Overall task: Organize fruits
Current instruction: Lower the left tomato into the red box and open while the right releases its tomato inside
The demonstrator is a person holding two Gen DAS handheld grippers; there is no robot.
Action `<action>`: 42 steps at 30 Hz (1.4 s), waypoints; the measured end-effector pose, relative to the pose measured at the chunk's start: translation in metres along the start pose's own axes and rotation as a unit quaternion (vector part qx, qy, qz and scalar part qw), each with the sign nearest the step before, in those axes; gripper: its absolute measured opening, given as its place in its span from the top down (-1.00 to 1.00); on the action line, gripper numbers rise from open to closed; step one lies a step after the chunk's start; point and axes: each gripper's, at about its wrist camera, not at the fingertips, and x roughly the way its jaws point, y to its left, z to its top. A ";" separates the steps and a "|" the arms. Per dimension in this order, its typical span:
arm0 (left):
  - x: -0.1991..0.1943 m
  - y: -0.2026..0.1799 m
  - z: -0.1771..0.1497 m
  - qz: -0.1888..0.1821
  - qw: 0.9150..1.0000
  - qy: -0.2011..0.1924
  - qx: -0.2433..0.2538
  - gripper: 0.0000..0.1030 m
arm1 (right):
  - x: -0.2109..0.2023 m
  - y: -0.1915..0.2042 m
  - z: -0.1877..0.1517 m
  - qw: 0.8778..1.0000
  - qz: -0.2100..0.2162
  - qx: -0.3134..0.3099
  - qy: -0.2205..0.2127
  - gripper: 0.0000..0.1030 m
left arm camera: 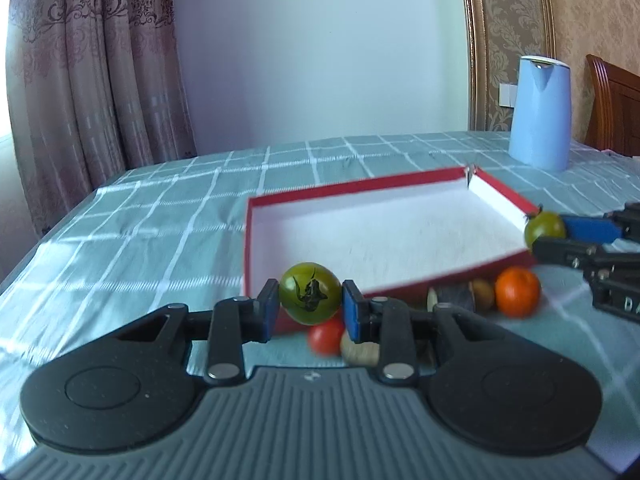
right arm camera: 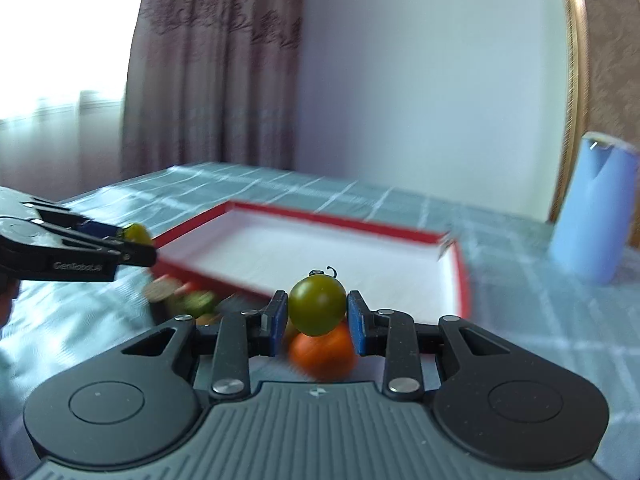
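My left gripper [left arm camera: 310, 306] is shut on a green tomato [left arm camera: 310, 293], held just before the near rim of a red box with a white inside [left arm camera: 380, 236]. My right gripper [right arm camera: 317, 310] is shut on a second green tomato [right arm camera: 317, 304], near the box [right arm camera: 304, 248]. Each gripper shows in the other view: the right one [left arm camera: 550, 236] at the box's right corner, the left one [right arm camera: 138, 242] at its left corner. On the cloth before the box lie a red tomato [left arm camera: 326, 336], an orange fruit [left arm camera: 517, 291] and some brownish pieces [left arm camera: 482, 295].
The table wears a teal checked cloth [left arm camera: 160, 220]. A pale blue jug [left arm camera: 540, 114] stands at the back right. Curtains [left arm camera: 92, 60] hang behind the table's far left edge. A wooden chair back [left arm camera: 616, 104] stands at the far right.
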 end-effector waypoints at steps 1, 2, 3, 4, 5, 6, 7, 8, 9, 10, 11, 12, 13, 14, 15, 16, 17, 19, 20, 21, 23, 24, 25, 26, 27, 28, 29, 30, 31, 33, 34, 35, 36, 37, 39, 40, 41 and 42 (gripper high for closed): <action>0.006 -0.002 0.005 0.000 1.000 0.001 -0.001 0.41 | 0.007 -0.006 0.004 1.000 -0.013 0.000 0.000 0.39; 0.014 -0.004 0.009 0.002 1.000 0.002 -0.002 0.41 | 0.016 -0.012 0.008 1.000 -0.023 0.003 0.005 0.39; 0.022 -0.007 0.013 0.005 1.000 0.003 -0.002 0.41 | 0.025 -0.019 0.010 0.999 -0.029 0.007 0.012 0.39; 0.030 -0.010 0.016 0.007 1.000 0.006 0.000 0.41 | 0.036 -0.026 0.013 0.999 -0.034 0.014 0.021 0.39; 0.038 -0.013 0.019 0.012 1.000 0.009 0.002 0.41 | 0.047 -0.033 0.016 0.999 -0.039 0.022 0.029 0.39; 0.047 -0.014 0.022 0.015 1.000 0.013 0.001 0.41 | 0.057 -0.038 0.018 0.998 -0.044 0.026 0.038 0.39; 0.055 -0.016 0.024 0.016 1.000 0.017 0.000 0.41 | 0.067 -0.043 0.020 0.997 -0.049 0.030 0.047 0.39; 0.064 -0.016 0.027 0.017 1.000 0.021 -0.004 0.41 | 0.076 -0.046 0.021 0.997 -0.051 0.034 0.055 0.39; 0.071 -0.015 0.029 0.017 0.999 0.026 -0.011 0.41 | 0.084 -0.049 0.022 0.996 -0.053 0.037 0.062 0.39; 0.079 -0.013 0.032 0.015 0.999 0.032 -0.016 0.41 | 0.092 -0.052 0.023 0.995 -0.055 0.038 0.069 0.39; 0.087 -0.013 0.034 0.018 0.999 0.036 -0.020 0.41 | 0.100 -0.054 0.024 0.995 -0.056 0.039 0.076 0.39; 0.094 -0.012 0.037 0.023 0.999 0.040 -0.023 0.41 | 0.108 -0.055 0.025 0.994 -0.057 0.040 0.082 0.39; 0.100 -0.012 0.039 0.028 0.998 0.041 -0.024 0.41 | 0.115 -0.056 0.025 0.994 -0.057 0.043 0.087 0.39; 0.105 -0.011 0.042 0.033 0.998 0.040 -0.025 0.41 | 0.122 -0.056 0.026 0.993 -0.056 0.047 0.093 0.39; 0.110 -0.011 0.043 0.039 0.998 0.040 -0.025 0.41 | 0.128 -0.057 0.026 0.992 -0.054 0.051 0.101 0.39; 0.114 -0.011 0.044 0.045 0.998 0.041 -0.026 0.41 | 0.134 -0.057 0.026 0.992 -0.053 0.055 0.105 0.39; 0.119 -0.011 0.044 0.048 0.998 0.043 -0.024 0.41 | 0.140 -0.057 0.026 0.991 -0.053 0.056 0.110 0.39; 0.121 -0.009 0.043 0.058 0.997 0.041 -0.019 0.40 | 0.147 -0.057 0.024 0.990 -0.057 0.056 0.118 0.39; 0.122 -0.009 0.042 0.060 0.997 0.041 -0.019 0.39 | 0.149 -0.058 0.023 0.989 -0.058 0.058 0.121 0.39; 0.122 -0.008 0.041 0.059 0.997 0.040 -0.021 0.32 | 0.150 -0.059 0.023 0.989 -0.056 0.061 0.122 0.39; 0.123 -0.004 0.042 0.052 0.997 0.041 -0.031 0.14 | 0.150 -0.059 0.023 0.989 -0.057 0.060 0.122 0.39; 0.122 -0.003 0.041 0.051 0.997 0.041 -0.034 0.11 | 0.151 -0.059 0.023 0.989 -0.057 0.061 0.122 0.39; 0.122 -0.003 0.041 0.051 0.997 0.041 -0.035 0.06 | 0.151 -0.058 0.023 0.989 -0.058 0.061 0.121 0.39; 0.121 -0.002 0.041 0.051 0.997 0.039 -0.037 0.01 | 0.151 -0.058 0.023 0.989 -0.058 0.060 0.121 0.39; 0.120 -0.001 0.041 0.052 0.997 0.035 -0.040 -0.11 | 0.151 -0.058 0.022 0.989 -0.058 0.061 0.120 0.39; 0.118 -0.001 0.041 0.054 0.997 0.029 -0.042 -0.17 | 0.151 -0.059 0.023 0.989 -0.058 0.063 0.121 0.39; 0.115 0.000 0.041 0.055 0.997 0.022 -0.042 -0.18 | 0.150 -0.059 0.023 0.989 -0.058 0.063 0.121 0.39; 0.113 0.000 0.041 0.055 0.997 0.017 -0.042 -0.24 | 0.150 -0.059 0.023 0.989 -0.058 0.063 0.122 0.37; 0.111 0.001 0.041 0.053 0.998 0.013 -0.044 -0.32 | 0.150 -0.059 0.022 0.989 -0.057 0.063 0.124 0.35; 0.109 0.000 0.041 0.051 0.998 0.007 -0.043 -0.45 | 0.150 -0.058 0.020 0.988 -0.057 0.062 0.125 0.02; 0.108 0.000 0.041 0.051 0.998 0.005 -0.042 -0.47 | 0.150 -0.057 0.020 0.989 -0.061 0.060 0.123 -0.07; 0.107 -0.001 0.041 0.051 0.998 0.003 -0.040 -0.47 | 0.148 -0.056 0.020 0.989 -0.065 0.058 0.119 -0.19; 0.105 -0.001 0.040 0.052 0.998 0.001 -0.037 -0.49 | 0.146 -0.055 0.021 0.990 -0.067 0.056 0.113 -0.22; 0.104 -0.002 0.039 0.053 0.998 -0.002 -0.035 -0.52 | 0.144 -0.054 0.021 0.990 -0.068 0.053 0.108 -0.22; 0.100 0.000 0.038 0.057 0.998 -0.009 -0.039 -0.56 | 0.141 -0.053 0.021 0.991 -0.075 0.049 0.100 -0.28; 0.097 0.002 0.037 0.059 0.997 -0.014 -0.043 -0.59 | 0.139 -0.053 0.021 0.991 -0.078 0.048 0.098 -0.31; 0.094 0.004 0.035 0.061 0.997 -0.018 -0.047 -0.61 | 0.138 -0.053 0.021 0.991 -0.080 0.048 0.096 -0.37; 0.090 0.007 0.033 0.061 0.997 -0.022 -0.052 -0.67 | 0.136 -0.054 0.020 0.991 -0.082 0.049 0.093 -0.37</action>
